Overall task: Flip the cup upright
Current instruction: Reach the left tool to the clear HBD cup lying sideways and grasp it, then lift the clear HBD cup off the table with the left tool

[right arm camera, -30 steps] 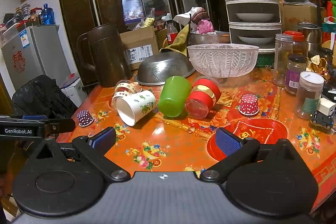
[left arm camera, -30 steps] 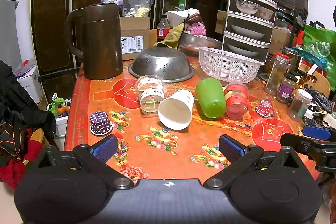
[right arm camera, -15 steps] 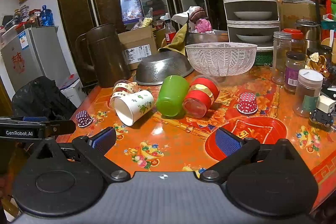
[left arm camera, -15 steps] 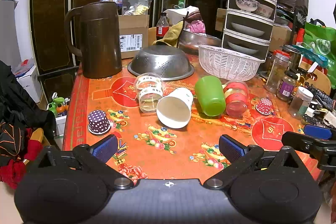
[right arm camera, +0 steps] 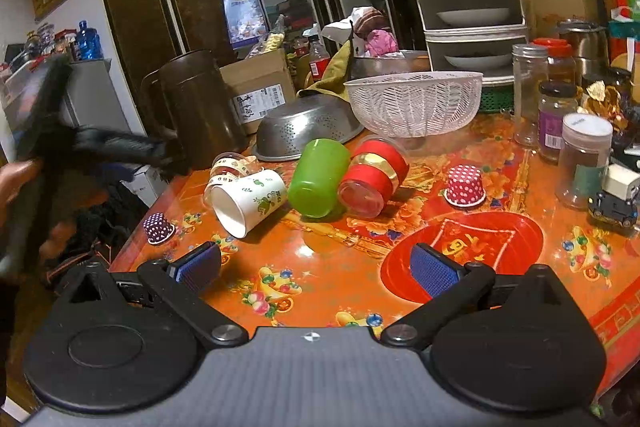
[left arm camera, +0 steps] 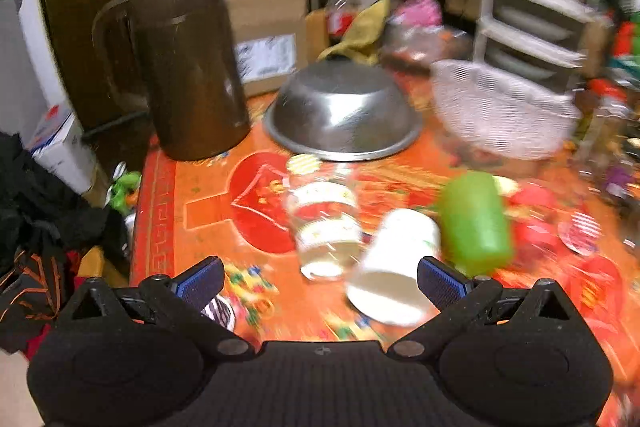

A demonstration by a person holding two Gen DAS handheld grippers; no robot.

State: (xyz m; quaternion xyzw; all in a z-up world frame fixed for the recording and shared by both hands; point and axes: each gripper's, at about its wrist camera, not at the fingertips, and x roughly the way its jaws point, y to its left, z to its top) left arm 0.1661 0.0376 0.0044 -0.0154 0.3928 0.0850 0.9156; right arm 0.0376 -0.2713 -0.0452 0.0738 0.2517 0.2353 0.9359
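Note:
Several cups lie on their sides on the red patterned table (right arm camera: 328, 267): a clear cup with yellow bands (left arm camera: 324, 223) (right arm camera: 230, 167), a white paper cup (left arm camera: 394, 263) (right arm camera: 248, 199), a green cup (left arm camera: 474, 223) (right arm camera: 320, 177) and a red cup with a gold band (right arm camera: 374, 177). My left gripper (left arm camera: 320, 281) is open and empty, close in front of the clear and white cups; its view is blurred. It shows as a dark blur at the left of the right wrist view (right arm camera: 116, 147). My right gripper (right arm camera: 316, 271) is open and empty, above the table's near side.
A brown jug (left arm camera: 188, 71) stands at the back left, an upturned steel colander (right arm camera: 308, 131) and a white basket (right arm camera: 416, 101) behind the cups. Jars (right arm camera: 584, 159) stand at the right. Small dotted cupcake cases (right arm camera: 464, 185) (right arm camera: 158, 227) sit on the table.
My left gripper has moved forward and closer to the cups, blurring its view. My right gripper has barely moved. The cups lie as before.

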